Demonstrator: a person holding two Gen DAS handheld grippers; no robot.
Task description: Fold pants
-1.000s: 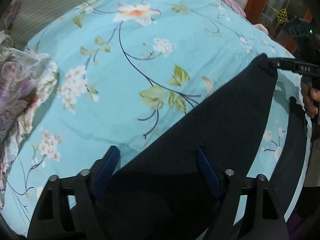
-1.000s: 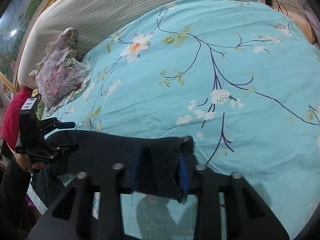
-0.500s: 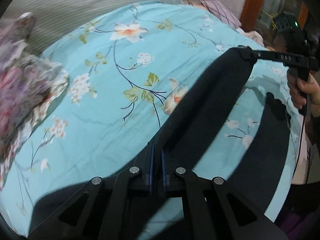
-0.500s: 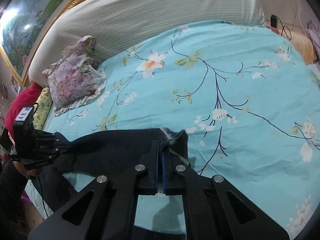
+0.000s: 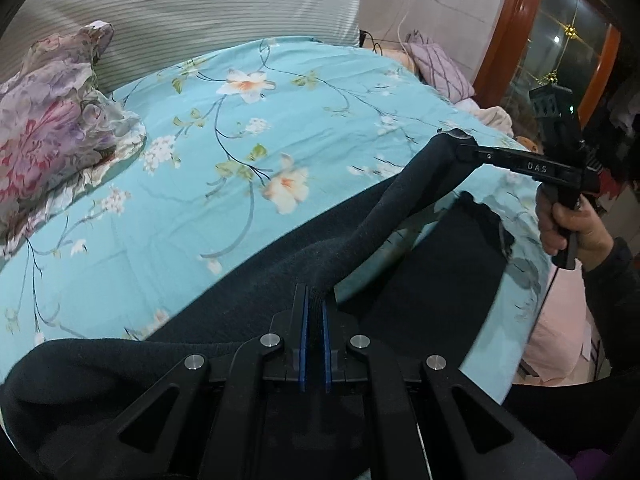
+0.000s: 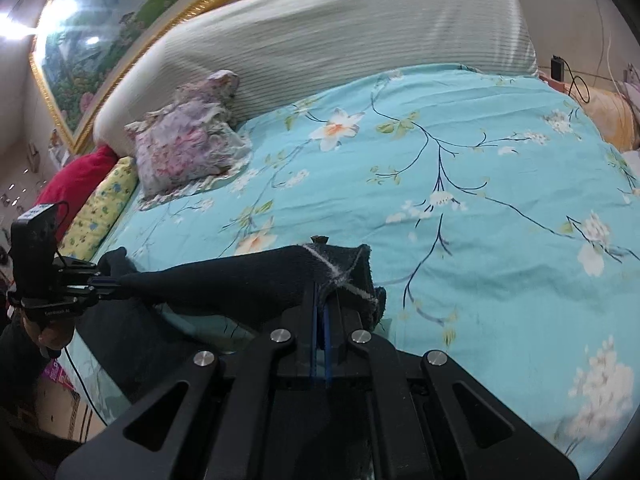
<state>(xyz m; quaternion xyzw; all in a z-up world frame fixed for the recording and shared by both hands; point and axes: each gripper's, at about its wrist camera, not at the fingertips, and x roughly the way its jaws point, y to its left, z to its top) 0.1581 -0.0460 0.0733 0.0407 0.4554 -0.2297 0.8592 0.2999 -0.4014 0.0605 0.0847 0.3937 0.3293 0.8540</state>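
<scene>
Pants [image 5: 400,208] hang stretched between my two grippers, and that span is what the coming move turns on. My left gripper [image 5: 314,312] has its blue pads pinched tight on a bunched edge of the dark cloth, nothing but fabric between them. My right gripper [image 6: 322,300] is clamped the same way on the far end, where a pale stitched line crosses a frayed hem. From the left wrist view the held strip rises away up and to the right, to the right gripper [image 5: 460,146] seen from outside; from the right wrist view it runs off to the left, to the left gripper [image 6: 106,280]. So the long axis of the lifted part lies from one hand to the other, along the near edge of the bed [image 6: 480,152], and neither hand is nearer to it than the other. The rest of the pants sags below that strip onto the floral sheet [image 5: 200,184] and over the bed's near side.

I judge the fold must carry this edge forward over the sheet, both hands together. Much is hard to read: the cloth is nearly black, its layers merge, and I cannot tell waistband from leg below my own fingers. The lower part is cut off by the gripper frames.
</scene>
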